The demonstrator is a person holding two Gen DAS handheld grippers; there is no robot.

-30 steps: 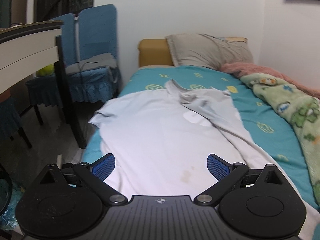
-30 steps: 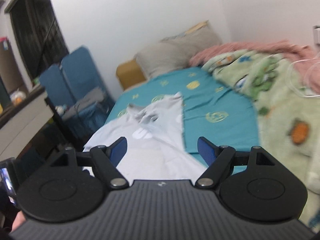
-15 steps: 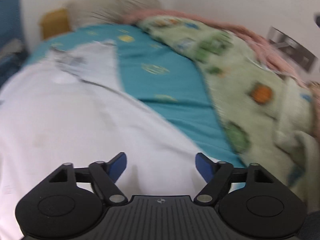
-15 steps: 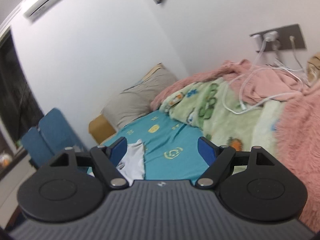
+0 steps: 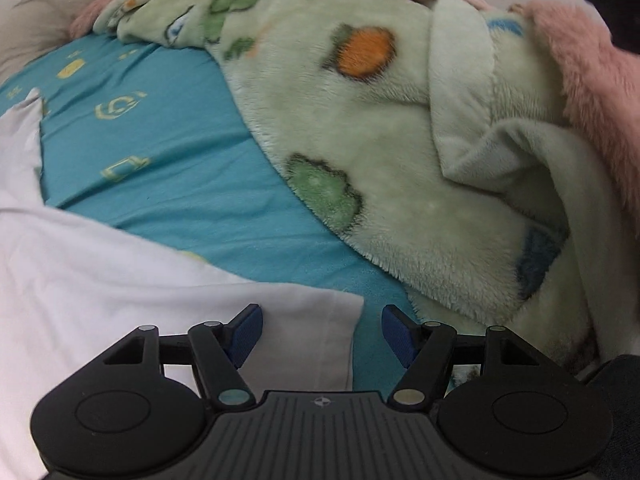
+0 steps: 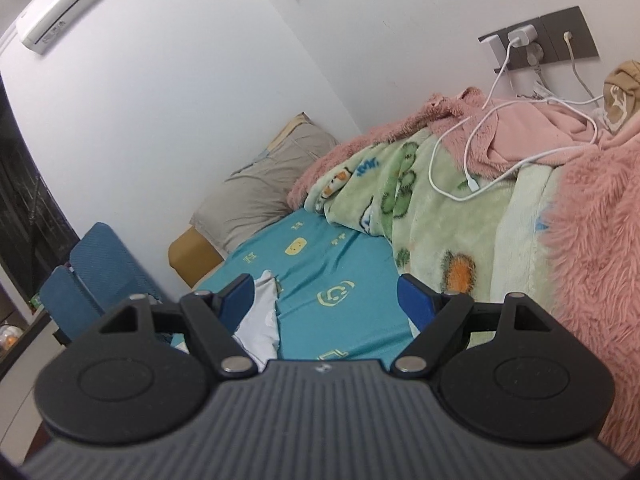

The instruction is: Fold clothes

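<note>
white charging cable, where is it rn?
Right wrist view, upper right: the white charging cable trails from the wall socket over the pink blanket onto the green blanket.

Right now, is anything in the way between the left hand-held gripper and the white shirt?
Nothing visible. The left hand-held gripper has just been closing, and the shirt corner lies between its fingers with no sign they pinch it yet. The green blanket lies off to the right, on the sheet.

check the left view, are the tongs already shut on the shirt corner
No, the left tongs have been closing but stand open, the white shirt corner between the pads, unpinched.
</note>
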